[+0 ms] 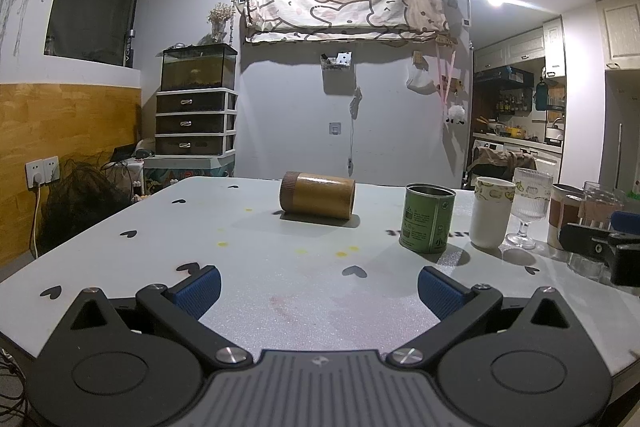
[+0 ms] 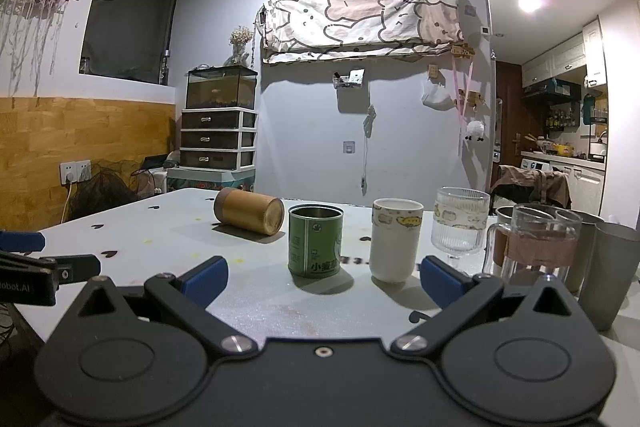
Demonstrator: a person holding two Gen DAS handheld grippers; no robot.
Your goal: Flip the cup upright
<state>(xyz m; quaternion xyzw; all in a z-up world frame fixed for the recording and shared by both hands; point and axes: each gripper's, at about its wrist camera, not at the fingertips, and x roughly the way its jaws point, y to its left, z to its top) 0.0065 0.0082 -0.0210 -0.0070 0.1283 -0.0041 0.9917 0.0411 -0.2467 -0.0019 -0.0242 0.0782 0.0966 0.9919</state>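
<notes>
dim room, ceiling-light flare, fisheye-warped edges

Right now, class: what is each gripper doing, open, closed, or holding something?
Left gripper: open, holding nothing.
Right gripper: open, holding nothing; the bamboo cup lies untouched on its side.

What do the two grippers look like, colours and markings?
Both match: the left gripper and right gripper have matte black linkage arms with triangular cut-outs, silver pivot screws, round black housings, and ribbed blue pads on the fingertips. The left gripper's base plate is ribbed grey; the right's is plain black. Seen from the right wrist view, the left gripper's side carries white lettering ending "obot.AI". No cables or sleeves are visible.
</notes>
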